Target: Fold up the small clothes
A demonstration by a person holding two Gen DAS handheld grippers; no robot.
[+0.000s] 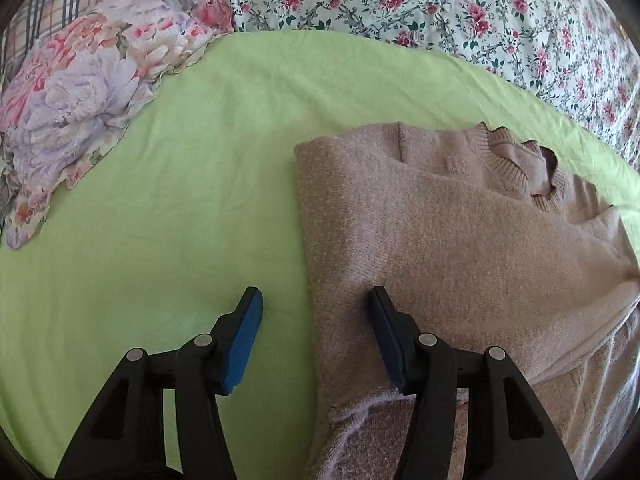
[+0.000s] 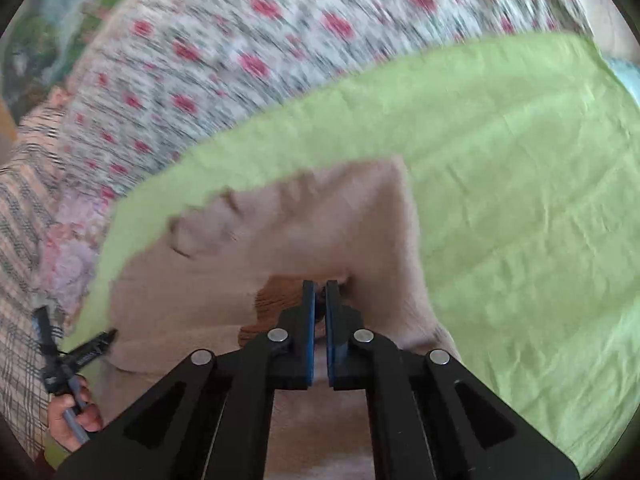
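Fingers (image 1: pixel 256 320) of left gripper (image 1: pixel 315 300) stand apart, nothing pinched; one pad over the green sheet (image 1: pixel 180 184), the other over the one pink sweater's (image 1: pixel 460 240) left edge. Right gripper (image 2: pixel 320 286) is closed tight on a fold of sweater (image 2: pixel 304 216), lifting it. Sweater lies on the sheet, collar (image 1: pixel 516 160) away. One floral pillow (image 1: pixel 80 92), one rose-print bedcover (image 1: pixel 440 8), plaid cloth (image 1: pixel 52 4) behind. Hand (image 2: pixel 74 416) on left handle.

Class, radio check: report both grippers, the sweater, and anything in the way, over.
Left gripper open, astride the beige sweater's left edge. Right gripper shut on a sweater fold. Sweater partly folded on green sheet. Floral pillow off left, clear of it.
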